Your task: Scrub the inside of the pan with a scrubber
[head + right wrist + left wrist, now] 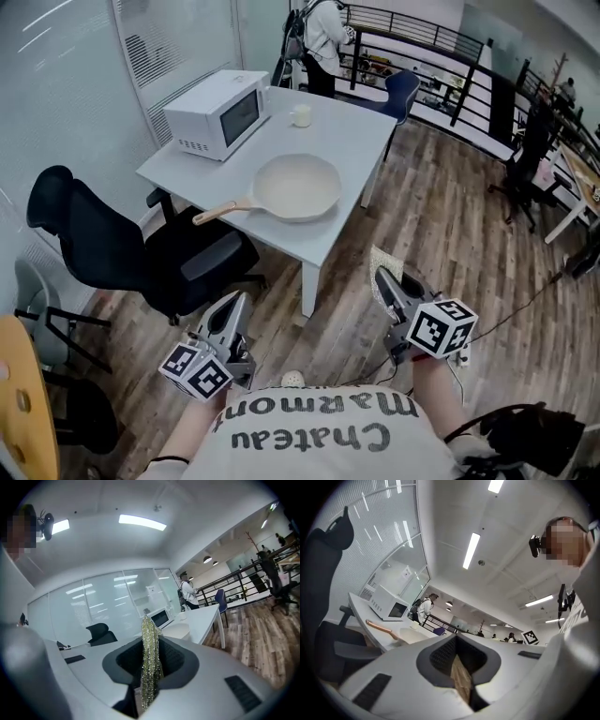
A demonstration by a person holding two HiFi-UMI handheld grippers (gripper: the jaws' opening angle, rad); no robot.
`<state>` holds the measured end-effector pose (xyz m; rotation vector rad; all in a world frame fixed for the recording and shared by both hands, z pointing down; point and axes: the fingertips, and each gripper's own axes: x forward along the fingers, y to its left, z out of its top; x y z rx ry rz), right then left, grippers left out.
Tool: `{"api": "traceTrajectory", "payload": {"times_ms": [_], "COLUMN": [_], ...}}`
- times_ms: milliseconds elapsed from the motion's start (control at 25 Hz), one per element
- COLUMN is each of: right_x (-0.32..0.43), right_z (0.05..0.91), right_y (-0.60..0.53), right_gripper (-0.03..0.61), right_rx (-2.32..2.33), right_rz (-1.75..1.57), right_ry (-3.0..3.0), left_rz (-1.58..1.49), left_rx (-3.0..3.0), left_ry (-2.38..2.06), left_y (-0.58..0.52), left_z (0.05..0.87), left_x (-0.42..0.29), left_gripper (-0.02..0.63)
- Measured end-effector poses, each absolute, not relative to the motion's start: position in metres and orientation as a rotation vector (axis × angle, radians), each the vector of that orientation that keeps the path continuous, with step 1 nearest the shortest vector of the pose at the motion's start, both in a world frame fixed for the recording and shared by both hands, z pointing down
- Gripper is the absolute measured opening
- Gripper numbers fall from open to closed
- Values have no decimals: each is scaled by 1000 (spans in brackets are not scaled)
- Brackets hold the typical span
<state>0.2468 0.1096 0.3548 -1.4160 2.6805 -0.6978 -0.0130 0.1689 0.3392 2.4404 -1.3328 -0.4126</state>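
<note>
White worktop (356, 131), upper centre: stiff pan (298, 187), probably best steadied by its handle (223, 212). Left gripper (238, 300) clenched empty; right gripper (383, 276) pinches the soft, light scrubber (150, 658).

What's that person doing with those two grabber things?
A person stands back from the white table with a gripper in each hand. The right gripper is shut on a sparkly scrubber. The left gripper is shut with nothing in it. The pan sits on the table near a microwave and a cup, and neither gripper touches it. The scrubbing has not started yet.
</note>
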Motion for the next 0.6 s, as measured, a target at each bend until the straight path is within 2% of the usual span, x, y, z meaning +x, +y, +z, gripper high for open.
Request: {"api": "traceTrajectory", "payload": {"times_ms": [320, 600], "right_x": [205, 204], "right_z": [348, 366], "right_y": [12, -37], "right_gripper": [67, 67], "right_rx": [-1423, -1459], "right_rz": [-659, -727], "right_ry": [2671, 2679], "left_rz": [-369, -323], "left_rx": [2481, 2410], "left_ry": [-1351, -1370], "left_y": [62, 14], "left_z": [335, 358], "left_x": [-53, -59], "left_gripper": [-10, -9]}}
